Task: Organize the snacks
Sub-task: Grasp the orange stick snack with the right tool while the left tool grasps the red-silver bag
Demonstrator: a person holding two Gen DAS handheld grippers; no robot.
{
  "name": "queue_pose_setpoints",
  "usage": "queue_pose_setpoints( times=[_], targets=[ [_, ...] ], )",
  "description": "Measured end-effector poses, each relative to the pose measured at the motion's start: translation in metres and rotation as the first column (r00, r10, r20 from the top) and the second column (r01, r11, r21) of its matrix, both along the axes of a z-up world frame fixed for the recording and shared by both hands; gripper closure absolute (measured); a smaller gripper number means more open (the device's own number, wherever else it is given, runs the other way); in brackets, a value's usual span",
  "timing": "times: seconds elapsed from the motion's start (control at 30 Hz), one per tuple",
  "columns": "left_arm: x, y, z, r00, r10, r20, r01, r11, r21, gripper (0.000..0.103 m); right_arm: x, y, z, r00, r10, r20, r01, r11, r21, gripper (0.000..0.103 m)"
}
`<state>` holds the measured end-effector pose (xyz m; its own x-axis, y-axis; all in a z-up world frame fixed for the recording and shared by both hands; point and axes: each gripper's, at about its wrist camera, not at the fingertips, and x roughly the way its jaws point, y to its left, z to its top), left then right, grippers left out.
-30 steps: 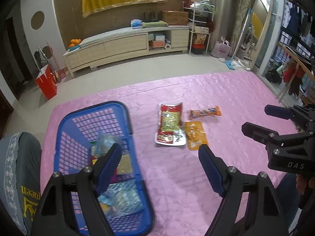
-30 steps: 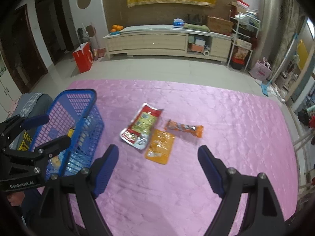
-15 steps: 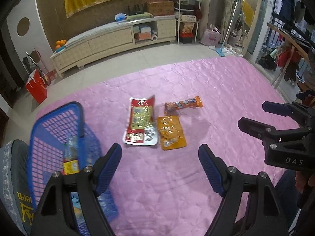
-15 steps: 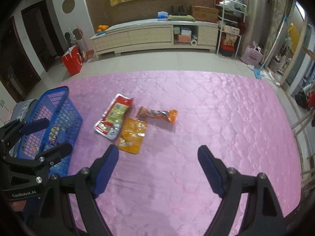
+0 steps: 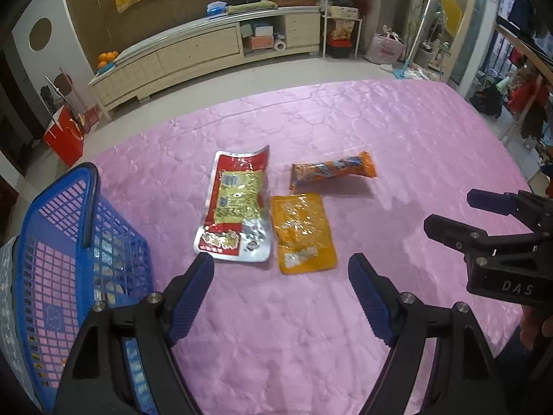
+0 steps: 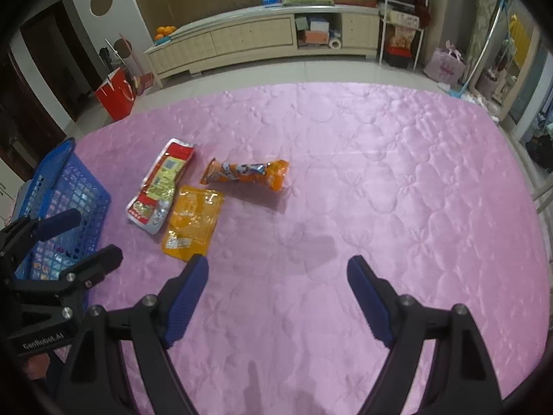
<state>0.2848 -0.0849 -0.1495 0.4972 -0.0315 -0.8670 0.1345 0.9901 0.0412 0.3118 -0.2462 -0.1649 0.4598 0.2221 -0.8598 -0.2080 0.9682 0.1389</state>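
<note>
Three snacks lie on the pink quilted cover [image 5: 311, 328]: a red and silver packet [image 5: 236, 207] [image 6: 160, 186], a flat orange pouch [image 5: 302, 233] [image 6: 193, 221] and an orange tube-shaped pack [image 5: 333, 173] [image 6: 245, 174]. My left gripper [image 5: 281, 278] hangs open just short of the red packet and the orange pouch, nothing between its fingers. My right gripper [image 6: 278, 278] is open over bare cover, right of the orange pouch. The blue mesh basket [image 5: 58, 221] [image 6: 65, 186] at the left holds several packets.
Beyond the cover's far edge lie a tiled floor, a long low cabinet [image 5: 207, 52], a red paper bag [image 5: 64, 135] and a wire shelf [image 5: 340, 10]. The cover's right half [image 6: 414, 190] is bare.
Both grippers have sunk and moved right and forward towards the snacks, which now look larger. The basket has slid to the left edge of the left wrist view. Both stay open.
</note>
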Motion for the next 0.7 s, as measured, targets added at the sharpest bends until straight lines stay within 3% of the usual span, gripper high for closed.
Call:
queue_pose_setpoints(
  times=[0.37, 0.7],
  targets=[
    [0.045, 0.021, -0.018, 0.997, 0.078, -0.024, -0.078, 0.996, -0.031, 0.024, 0.059, 0.025, -0.013, 0.989, 0.148, 0.027, -0.147, 0.988, -0.045, 0.017],
    [0.063, 0.031, -0.044, 0.991, 0.112, -0.075, -0.113, 0.993, -0.017, 0.024, 0.087, 0.067, -0.038, 0.889, 0.454, 0.055, -0.436, 0.879, -0.192, 0.018]
  ],
)
